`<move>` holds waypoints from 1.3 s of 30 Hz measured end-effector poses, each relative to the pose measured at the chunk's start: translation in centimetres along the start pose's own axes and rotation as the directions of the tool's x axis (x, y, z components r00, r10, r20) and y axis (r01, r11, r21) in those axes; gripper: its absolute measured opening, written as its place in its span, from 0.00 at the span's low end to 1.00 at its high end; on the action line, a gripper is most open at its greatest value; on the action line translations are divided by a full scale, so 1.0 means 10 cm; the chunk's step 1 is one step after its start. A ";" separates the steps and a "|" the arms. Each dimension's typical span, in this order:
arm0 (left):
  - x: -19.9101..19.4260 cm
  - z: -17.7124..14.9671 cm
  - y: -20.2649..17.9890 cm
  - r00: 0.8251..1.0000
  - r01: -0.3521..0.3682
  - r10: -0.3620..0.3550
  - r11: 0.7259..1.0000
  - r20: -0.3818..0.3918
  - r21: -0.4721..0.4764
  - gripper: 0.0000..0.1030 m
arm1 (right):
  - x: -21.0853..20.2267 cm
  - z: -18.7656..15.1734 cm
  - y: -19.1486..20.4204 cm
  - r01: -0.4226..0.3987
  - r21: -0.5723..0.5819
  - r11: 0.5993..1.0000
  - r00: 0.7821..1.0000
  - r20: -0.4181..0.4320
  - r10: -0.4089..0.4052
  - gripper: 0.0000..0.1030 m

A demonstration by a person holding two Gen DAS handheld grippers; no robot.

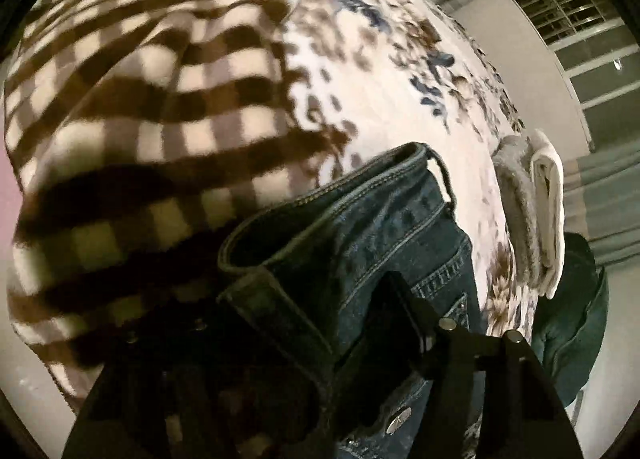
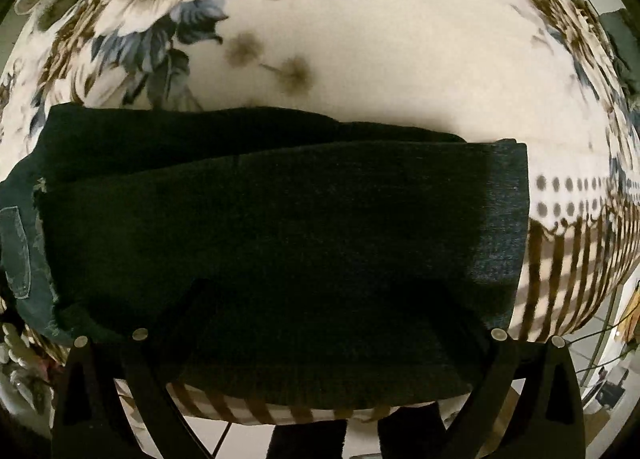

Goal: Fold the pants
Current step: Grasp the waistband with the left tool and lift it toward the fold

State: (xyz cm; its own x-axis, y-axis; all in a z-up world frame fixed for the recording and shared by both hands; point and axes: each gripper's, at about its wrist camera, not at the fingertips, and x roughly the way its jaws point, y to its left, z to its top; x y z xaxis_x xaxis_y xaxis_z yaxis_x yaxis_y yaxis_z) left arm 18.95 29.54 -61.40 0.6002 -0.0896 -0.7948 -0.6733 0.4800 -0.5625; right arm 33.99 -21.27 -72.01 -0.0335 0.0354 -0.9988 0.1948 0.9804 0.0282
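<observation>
Already the jeans (image 2: 280,227) are lying doubled on the floral blanket (image 2: 360,71) that is covering the bed, so I am judging the folding to be well under way rather than just starting. In my right wrist view the denim is forming a broad dark band across the middle, with one layer resting on another and the upper layer's far edge sitting a little nearer than the one beneath. Its right end is stopping just short of the checked border of the blanket, and a paler piece of denim is showing at the far left.

My right gripper (image 2: 320,339) is hovering over the near edge of that band with its jaws spread wide, gripping nothing.

In my left wrist view the waistband (image 1: 320,199) is standing up from the blanket, with a belt loop and stitched pocket visible. My left gripper (image 1: 304,323) is sitting right at this denim; one finger is pressing against the cloth near the pocket, and the other is lost in shadow, so I cannot tell whether these jaws are clamping the waistband.

To the right, folded towels (image 1: 532,215) and another dark garment (image 1: 576,299) are resting at the blanket's edge.

I am guessing that one more fold and a smoothing are remaining, since the waistband end is still raised.
</observation>
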 end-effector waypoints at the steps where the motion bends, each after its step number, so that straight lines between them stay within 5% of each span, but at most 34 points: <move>1: -0.06 -0.03 -0.04 1.000 0.009 -0.009 1.000 0.009 0.021 0.29 | 0.00 0.02 0.01 -0.003 0.005 1.000 1.000 -0.003 0.003 1.00; 9: -0.67 -0.22 -0.60 0.984 0.045 -0.073 0.984 0.160 0.173 0.21 | -0.06 0.00 -0.24 -0.082 0.042 0.996 0.997 0.007 0.082 1.00; 16: -1.56 -0.89 -1.54 0.952 0.084 -0.191 0.915 0.238 0.394 0.20 | -0.24 -0.05 -0.62 -0.277 0.073 0.958 0.961 0.045 0.274 1.00; 21: -1.86 -1.72 -2.25 0.953 0.130 -0.251 0.845 0.171 0.519 0.20 | -0.51 -0.18 -1.19 -0.368 0.079 0.927 0.929 0.083 0.362 1.00; 25: -1.73 -2.56 -2.67 0.965 0.170 -0.253 0.792 0.062 0.587 0.20 | -0.63 -0.32 -1.70 -0.374 0.055 0.926 0.925 0.092 0.368 1.00; 32: -0.84 -4.10 -2.99 0.985 0.170 -0.099 0.726 -0.143 0.667 0.21 | -0.62 -0.57 -2.96 -0.302 0.118 0.946 0.951 0.108 0.290 1.00; 35: -0.39 -4.48 -2.95 0.984 0.079 0.061 0.698 -0.169 0.712 0.24 | -0.57 -0.64 -3.44 -0.281 0.171 0.944 0.958 0.111 0.265 1.00; 39: -0.17 -4.70 -2.94 0.969 0.012 0.183 0.644 -0.169 0.765 0.29 | -0.54 -0.67 -3.89 -0.287 0.223 0.932 0.956 0.122 0.265 1.00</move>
State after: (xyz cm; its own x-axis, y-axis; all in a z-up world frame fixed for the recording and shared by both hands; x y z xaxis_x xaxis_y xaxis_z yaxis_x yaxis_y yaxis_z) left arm 17.43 -25.41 -54.25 0.3856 -0.1463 -0.9110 -0.0960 0.9756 -0.1973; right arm 20.07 -58.28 -67.42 0.1394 0.2704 -0.9526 0.4096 0.8601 0.3041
